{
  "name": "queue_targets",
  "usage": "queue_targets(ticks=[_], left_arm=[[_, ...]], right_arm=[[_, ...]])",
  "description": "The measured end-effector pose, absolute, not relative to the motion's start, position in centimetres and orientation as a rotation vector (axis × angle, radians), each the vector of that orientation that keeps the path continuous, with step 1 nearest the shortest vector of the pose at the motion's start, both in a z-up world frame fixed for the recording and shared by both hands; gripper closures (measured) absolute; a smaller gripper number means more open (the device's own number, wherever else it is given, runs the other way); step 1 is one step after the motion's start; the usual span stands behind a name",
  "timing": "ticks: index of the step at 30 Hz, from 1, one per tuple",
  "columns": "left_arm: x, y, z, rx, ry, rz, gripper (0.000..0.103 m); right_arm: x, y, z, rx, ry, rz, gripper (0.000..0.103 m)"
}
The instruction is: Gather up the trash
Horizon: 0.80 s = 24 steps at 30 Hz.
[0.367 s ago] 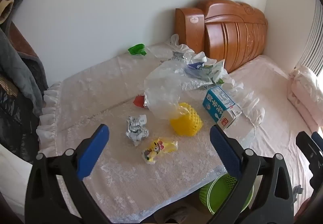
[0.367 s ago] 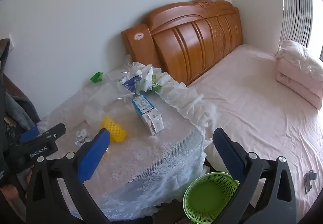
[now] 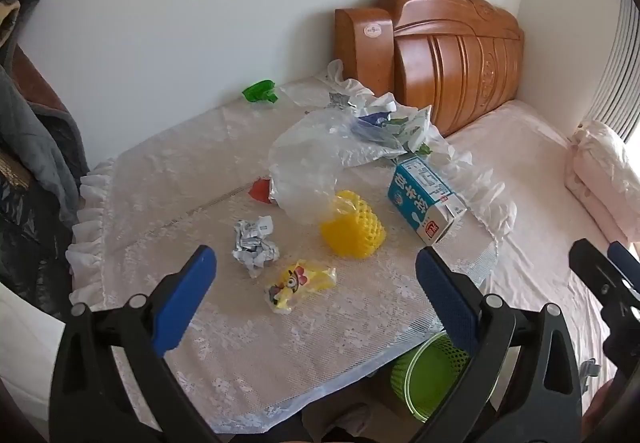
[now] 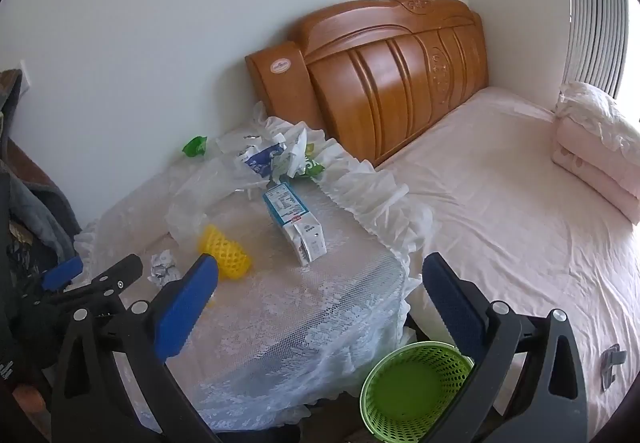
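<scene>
Left wrist view: left gripper (image 3: 316, 293) and right gripper (image 4: 320, 289), both spread wide and empty, face a table (image 3: 168, 179) strewn with uncollected trash—crumpled paper (image 3: 255, 245), milk carton (image 3: 426, 201), yellow net (image 3: 354, 229)—while the green basket (image 4: 414, 387) below appears empty.

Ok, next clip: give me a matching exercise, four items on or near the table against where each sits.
Items:
1. milk carton
2. green basket
3. crumpled paper
4. green wrapper

Places:
A. far edge of the table, by the wall
B. lying flat near the bed-side edge
C. on the floor below the table
D. left of the yellow foam net

Pairs: 1-B, 2-C, 3-D, 4-A
</scene>
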State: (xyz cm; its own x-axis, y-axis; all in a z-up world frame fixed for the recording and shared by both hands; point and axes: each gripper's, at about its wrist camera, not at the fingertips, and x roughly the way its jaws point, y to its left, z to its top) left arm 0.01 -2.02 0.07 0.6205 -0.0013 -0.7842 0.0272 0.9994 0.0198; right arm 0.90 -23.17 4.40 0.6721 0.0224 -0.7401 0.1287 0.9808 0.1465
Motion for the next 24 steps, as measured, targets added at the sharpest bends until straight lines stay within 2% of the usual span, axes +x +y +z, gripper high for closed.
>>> queue_targets(ticks=[24], left_arm=[[0.3,-2.3,-1.3,0.039,0.914,-0.021,0.008]], right_arm=[[2.5,-21.6,3.1,0.182,0.877,-0.041,0.002]])
